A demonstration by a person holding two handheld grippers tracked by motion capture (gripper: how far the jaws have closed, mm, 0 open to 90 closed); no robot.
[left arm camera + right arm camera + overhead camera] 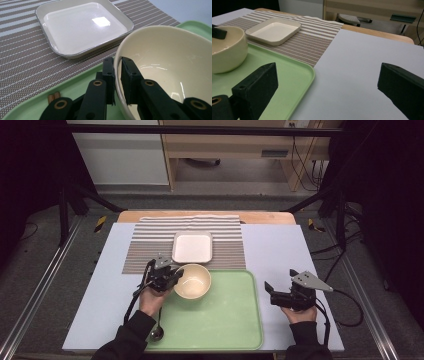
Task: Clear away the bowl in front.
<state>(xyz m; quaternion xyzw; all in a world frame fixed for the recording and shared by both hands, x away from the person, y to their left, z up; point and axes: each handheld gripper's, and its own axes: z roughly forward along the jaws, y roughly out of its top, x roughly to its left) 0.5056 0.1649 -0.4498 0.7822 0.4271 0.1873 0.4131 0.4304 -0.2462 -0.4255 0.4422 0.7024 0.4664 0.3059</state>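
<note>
A cream bowl (193, 281) sits at the far left corner of the green tray (225, 320). My left gripper (172, 277) is shut on the bowl's left rim; in the left gripper view one black jaw stands outside the bowl (175, 65) wall and one inside it, left gripper (117, 77) pads pressed on the rim. Beyond the bowl a white square plate (192, 247) (82, 25) rests on the striped placemat (145, 245). My right gripper (272, 292) (327, 85) hovers open and empty over the pale table, right of the tray (294, 75). The bowl (227, 50) shows at left in the right gripper view.
A metal spoon (157, 332) lies by the tray's near left corner, beside my left forearm. The placemat (312, 42) spreads across the far middle of the pale blue table cover (280, 250). Black frame posts and cables stand beyond the table's sides.
</note>
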